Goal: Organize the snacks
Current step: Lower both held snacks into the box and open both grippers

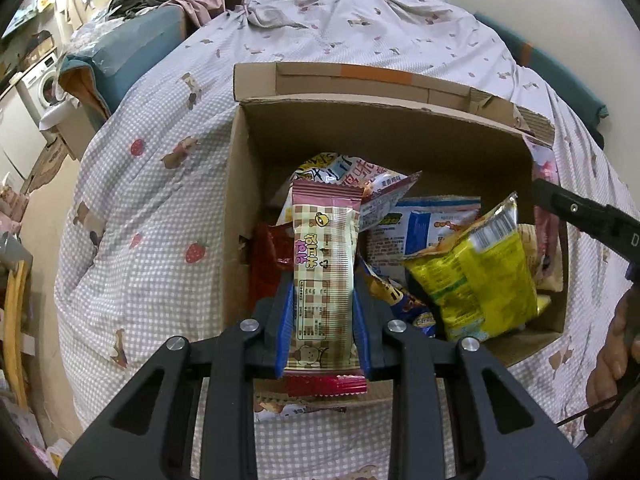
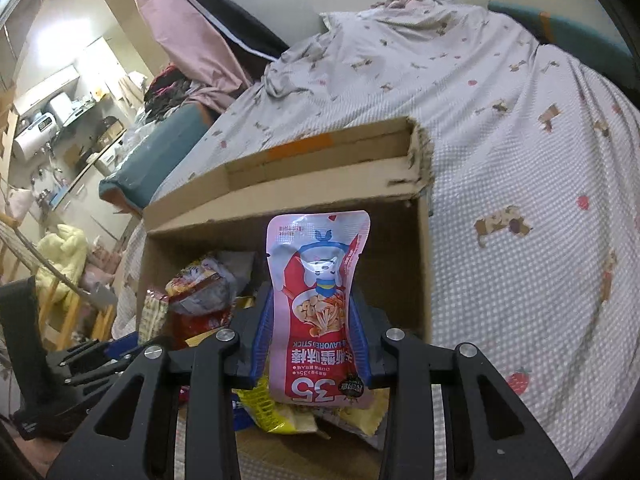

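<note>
Through your left wrist camera, your left gripper [image 1: 323, 300] is clamped on a long checked snack bar [image 1: 323, 264] with dark red crimped ends, its blue pads pressing both long edges; the bar's near end sticks out behind the fingers and its far end reaches over the open cardboard box [image 1: 384, 128] on the checked bedsheet [image 1: 160, 208]. Inside the box lie a yellow bag [image 1: 480, 280], a blue and white bag [image 1: 424, 220] and a red packet [image 1: 268, 264], all overlapping so that their lower parts are hidden. At the right edge a black finger of your right gripper [image 1: 584, 216] cuts in, and part of a hand [image 1: 612, 344] is cropped by the frame. Through your right wrist camera, your right gripper [image 2: 314, 320] is closed on a pink and red pouch [image 2: 318, 304], held upside down above the same box [image 2: 280, 196]. The pouch blocks much of the box's inside; the snacks beneath are dim and blurred. Your left gripper [image 2: 92, 356] shows only partly at the lower left, in shadow.
</note>
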